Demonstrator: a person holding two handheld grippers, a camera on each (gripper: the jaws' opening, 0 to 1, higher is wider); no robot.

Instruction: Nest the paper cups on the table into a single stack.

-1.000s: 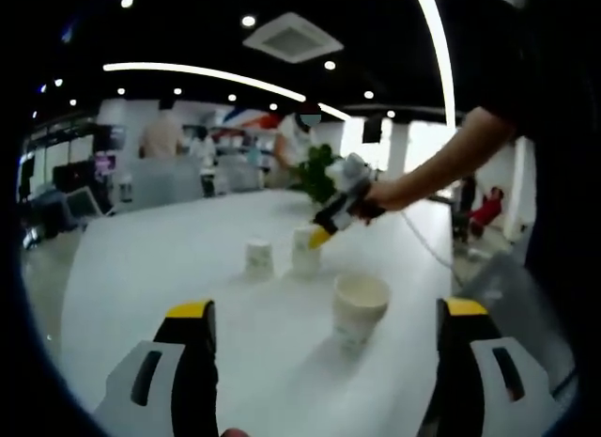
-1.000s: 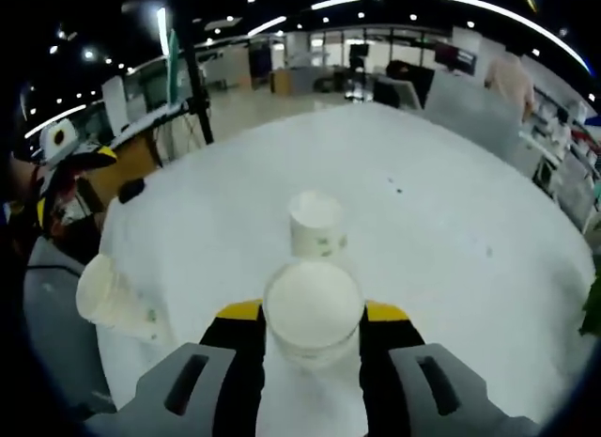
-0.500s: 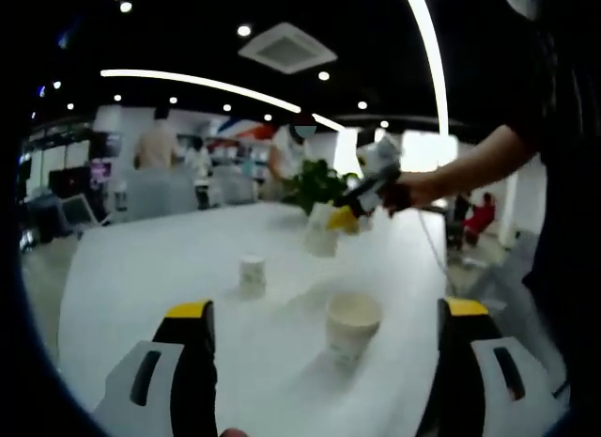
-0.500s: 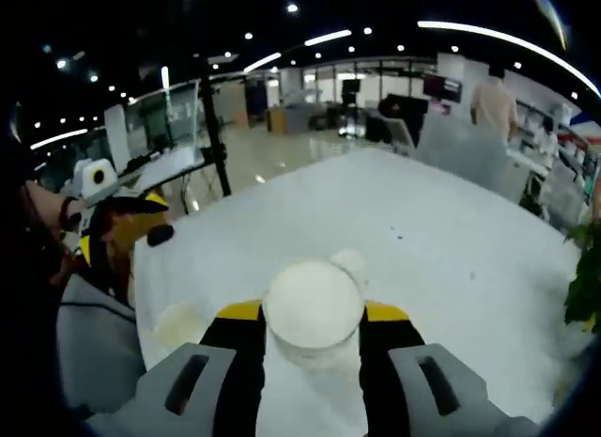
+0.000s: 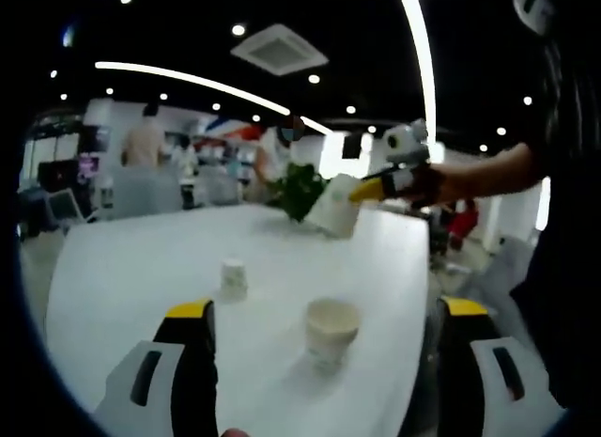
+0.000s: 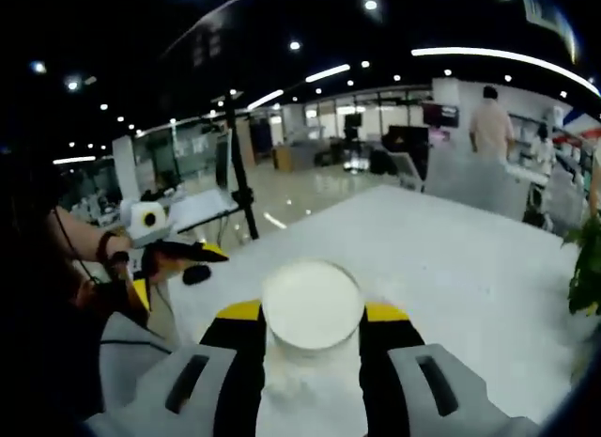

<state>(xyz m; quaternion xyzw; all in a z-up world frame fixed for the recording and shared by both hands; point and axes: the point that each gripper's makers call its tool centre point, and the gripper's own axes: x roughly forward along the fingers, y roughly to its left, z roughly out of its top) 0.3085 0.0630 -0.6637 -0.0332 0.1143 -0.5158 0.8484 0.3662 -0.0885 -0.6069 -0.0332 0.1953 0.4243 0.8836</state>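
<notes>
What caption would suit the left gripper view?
Two paper cups wait on the white table while the right gripper holds a third aloft.

No legible text, label, brand or number to be made out, every surface too blurred

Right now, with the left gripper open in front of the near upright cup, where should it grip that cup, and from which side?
Grip the near cup on its side wall just below the rim, coming in level from the front. It stands upright, mouth up, between the left gripper's open jaws, so opposite walls are free. The right gripper already holds a lifted cup, so keeping the mouth clear should allow nesting.
</notes>
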